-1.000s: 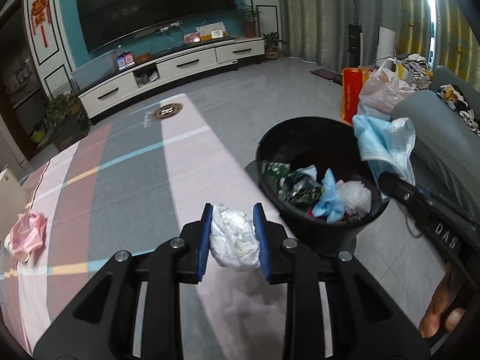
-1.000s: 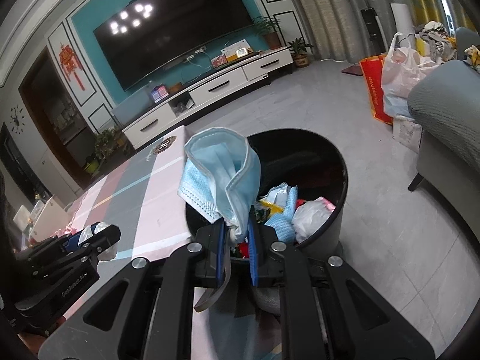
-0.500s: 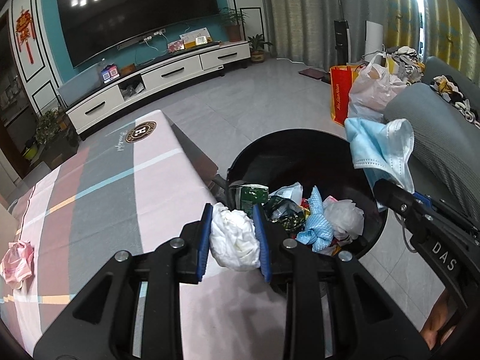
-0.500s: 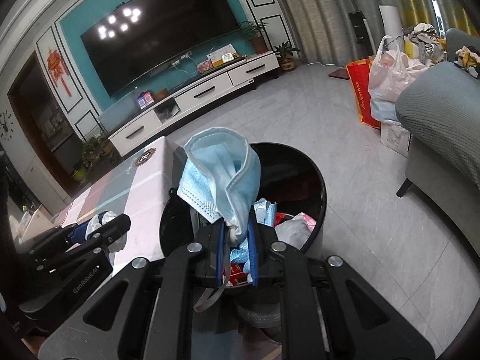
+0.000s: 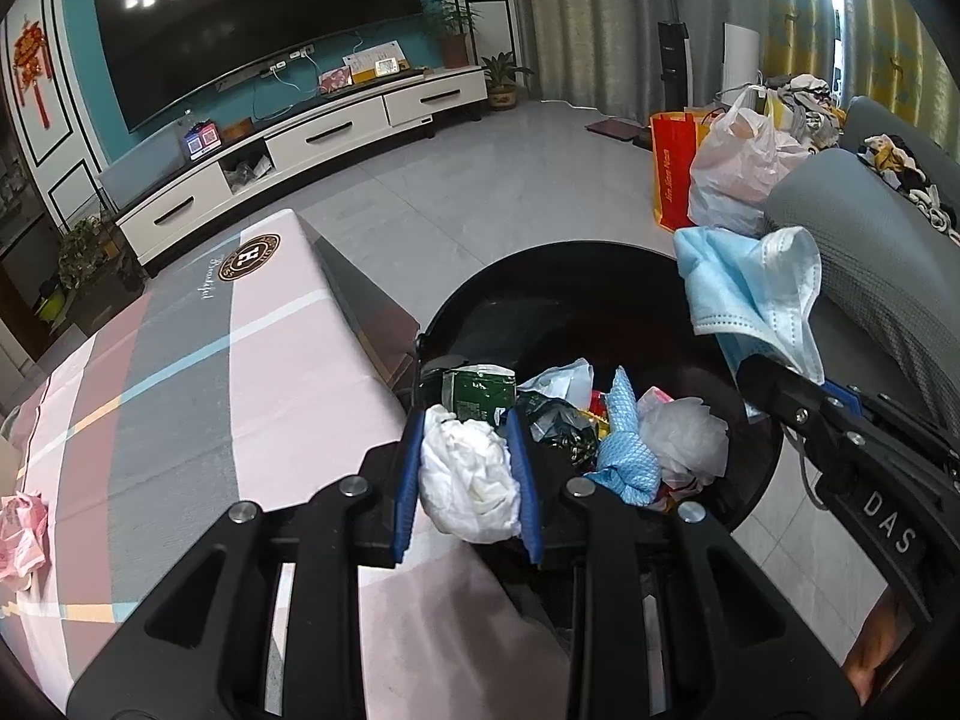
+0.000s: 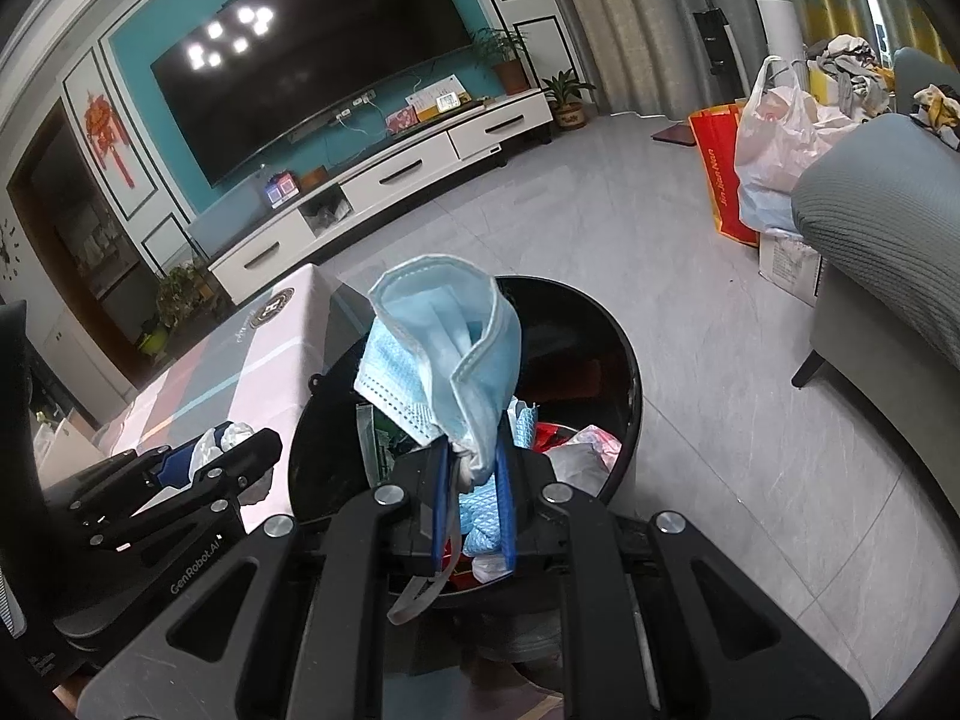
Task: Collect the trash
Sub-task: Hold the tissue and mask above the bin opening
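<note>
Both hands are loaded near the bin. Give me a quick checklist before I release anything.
1. Left gripper clamped on white tissue wad: ok.
2. Right gripper clamped on blue face mask: ok.
3. Mask over black trash bin opening: ok.
4. Tissue wad over bin opening: not ok, at the table-side rim.
5. Room left in bin: ok.
6. Pink crumpled wrapper collected from table: not ok.

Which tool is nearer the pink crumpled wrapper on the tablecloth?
Left. The left tool, gripping a white tissue wad, sits at the table edge; the pink wrapper lies across the cloth. The right tool, holding a blue mask, is over the bin.
</note>
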`<state>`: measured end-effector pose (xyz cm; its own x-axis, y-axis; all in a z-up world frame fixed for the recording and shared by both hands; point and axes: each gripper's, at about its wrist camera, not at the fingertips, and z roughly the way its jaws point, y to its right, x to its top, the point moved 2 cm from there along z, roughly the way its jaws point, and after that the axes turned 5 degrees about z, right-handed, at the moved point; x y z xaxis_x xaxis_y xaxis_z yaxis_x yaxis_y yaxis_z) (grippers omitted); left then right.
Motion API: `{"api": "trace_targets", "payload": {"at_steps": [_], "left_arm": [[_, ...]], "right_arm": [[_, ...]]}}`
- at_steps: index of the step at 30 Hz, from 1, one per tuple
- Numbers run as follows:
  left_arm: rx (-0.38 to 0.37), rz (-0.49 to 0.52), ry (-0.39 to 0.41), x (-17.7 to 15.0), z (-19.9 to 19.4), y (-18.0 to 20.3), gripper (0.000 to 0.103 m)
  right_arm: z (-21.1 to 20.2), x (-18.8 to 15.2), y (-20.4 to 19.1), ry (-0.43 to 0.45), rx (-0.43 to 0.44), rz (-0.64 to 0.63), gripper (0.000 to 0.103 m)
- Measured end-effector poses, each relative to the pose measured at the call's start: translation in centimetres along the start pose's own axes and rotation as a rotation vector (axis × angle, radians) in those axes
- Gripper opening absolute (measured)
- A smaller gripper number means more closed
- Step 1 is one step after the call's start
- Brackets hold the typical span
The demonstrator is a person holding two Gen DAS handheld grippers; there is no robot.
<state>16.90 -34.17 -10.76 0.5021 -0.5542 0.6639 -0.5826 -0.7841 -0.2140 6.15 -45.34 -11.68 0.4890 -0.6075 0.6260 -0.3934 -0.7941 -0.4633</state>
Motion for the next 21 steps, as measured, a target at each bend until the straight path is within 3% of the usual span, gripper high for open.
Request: {"api": "trace_targets", "payload": {"at_steps": [21], "left_arm": [[-0.025, 0.011, -0.052, -0.3, 2.5, 0.5, 0.03]], "right_arm": [[2.2, -0.4, 0.0, -0.053, -0.037, -0.03, 0.014]]}}
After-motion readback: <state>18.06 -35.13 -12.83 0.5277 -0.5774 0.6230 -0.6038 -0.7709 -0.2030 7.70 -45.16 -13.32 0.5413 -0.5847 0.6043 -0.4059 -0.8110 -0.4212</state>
